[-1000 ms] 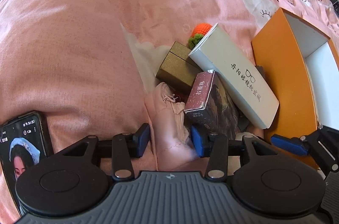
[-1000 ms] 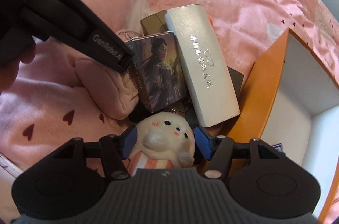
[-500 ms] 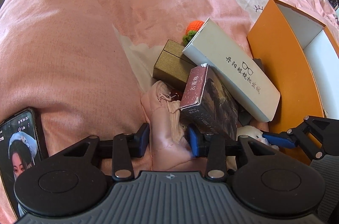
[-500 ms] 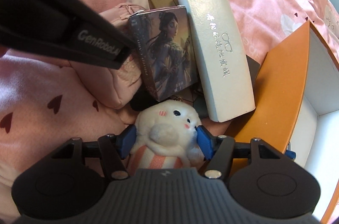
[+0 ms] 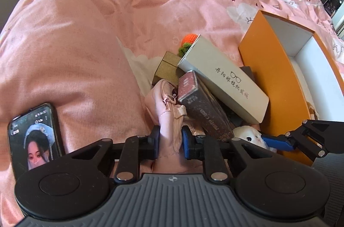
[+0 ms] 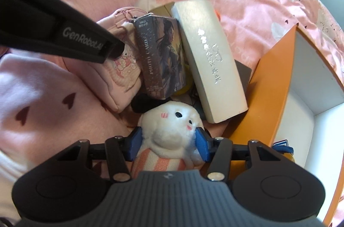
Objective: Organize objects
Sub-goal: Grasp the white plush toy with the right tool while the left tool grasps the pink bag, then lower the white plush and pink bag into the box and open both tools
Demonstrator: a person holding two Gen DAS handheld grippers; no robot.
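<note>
Far left: phone (image 5: 35,136) lies on bed (image 5: 86,38), apart from pile. Left hand-held gripper (image 5: 169,141) clamped narrow on pink pouch (image 5: 165,106) at pile's near-left edge. Centre: photo card box (image 5: 204,106), glasses case (image 5: 223,78), brown box (image 5: 167,68), crochet orange (image 5: 189,39) heaped. Right hand-held gripper (image 6: 167,143) clamped on plush toy (image 6: 172,121), just beside orange box (image 5: 273,81). Judgement: early stage; box nearly empty, pile unsorted.

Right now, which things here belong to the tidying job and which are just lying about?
Job:
- pink pouch, left tongs shut on it
- plush toy, right tongs shut on it
- photo card box
- glasses case
- orange box

Lying about:
- phone
- pink bedding
</note>
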